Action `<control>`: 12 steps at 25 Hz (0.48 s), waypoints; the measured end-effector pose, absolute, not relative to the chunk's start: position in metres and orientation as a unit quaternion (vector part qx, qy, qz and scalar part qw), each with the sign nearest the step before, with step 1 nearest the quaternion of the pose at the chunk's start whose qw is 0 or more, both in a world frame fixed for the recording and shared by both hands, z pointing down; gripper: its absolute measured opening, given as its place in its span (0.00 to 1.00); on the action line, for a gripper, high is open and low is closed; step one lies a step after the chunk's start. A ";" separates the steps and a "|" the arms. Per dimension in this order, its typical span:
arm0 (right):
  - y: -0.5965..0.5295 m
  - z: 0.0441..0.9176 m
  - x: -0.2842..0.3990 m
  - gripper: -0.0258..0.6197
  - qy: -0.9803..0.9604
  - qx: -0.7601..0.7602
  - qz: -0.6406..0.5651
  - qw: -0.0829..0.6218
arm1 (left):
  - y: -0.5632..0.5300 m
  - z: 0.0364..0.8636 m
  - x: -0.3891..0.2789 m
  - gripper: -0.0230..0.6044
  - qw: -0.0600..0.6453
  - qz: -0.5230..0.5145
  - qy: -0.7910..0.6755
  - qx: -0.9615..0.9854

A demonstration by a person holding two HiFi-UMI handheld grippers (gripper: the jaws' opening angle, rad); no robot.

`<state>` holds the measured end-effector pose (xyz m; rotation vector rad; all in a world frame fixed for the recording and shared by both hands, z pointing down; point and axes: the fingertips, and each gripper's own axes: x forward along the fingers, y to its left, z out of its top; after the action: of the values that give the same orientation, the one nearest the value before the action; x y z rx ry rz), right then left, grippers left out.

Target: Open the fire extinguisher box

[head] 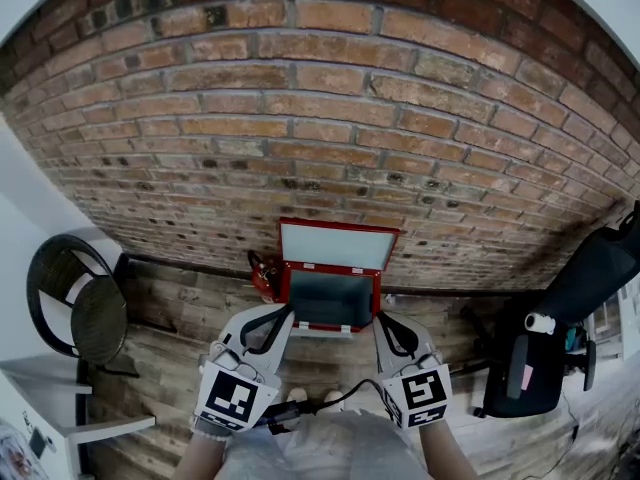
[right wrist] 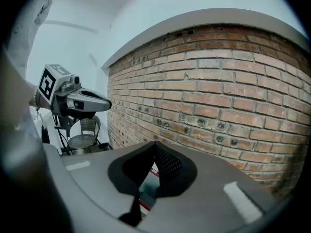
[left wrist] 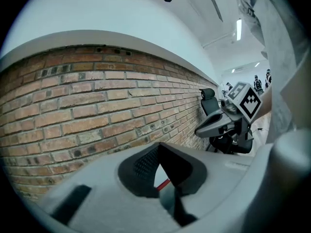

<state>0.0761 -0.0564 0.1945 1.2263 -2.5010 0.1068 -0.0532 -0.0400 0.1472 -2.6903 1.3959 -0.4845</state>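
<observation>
The head camera sits up high and looks steeply down the brick wall to the red box at its foot, a fair way below. The left gripper camera rides right behind its own jaws, facing the wall almost level, and catches the right gripper off to its right. The right gripper's camera mirrors that. All three share the wall.

You get even, dimmish indoor light and strong fisheye.
The brick wall bows toward the edges, gripper-view corners go black, a ceiling strip light glares, and the near foreground blurs.
</observation>
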 end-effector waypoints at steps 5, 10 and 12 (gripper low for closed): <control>-0.056 0.181 0.075 0.05 -0.886 0.432 0.025 0.166 | -0.038 0.139 -0.052 0.03 0.048 -0.166 0.453 -0.875; -0.053 0.173 0.076 0.05 -0.887 0.430 0.015 0.165 | -0.035 0.134 -0.048 0.03 0.053 -0.159 0.454 -0.875; -0.053 0.171 0.078 0.05 -0.887 0.430 0.014 0.166 | -0.035 0.134 -0.047 0.03 0.050 -0.156 0.456 -0.875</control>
<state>0.0776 -0.0526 0.1710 1.2246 -2.5268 0.0389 -0.0471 -0.0348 0.1337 -2.6641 1.3868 -0.4742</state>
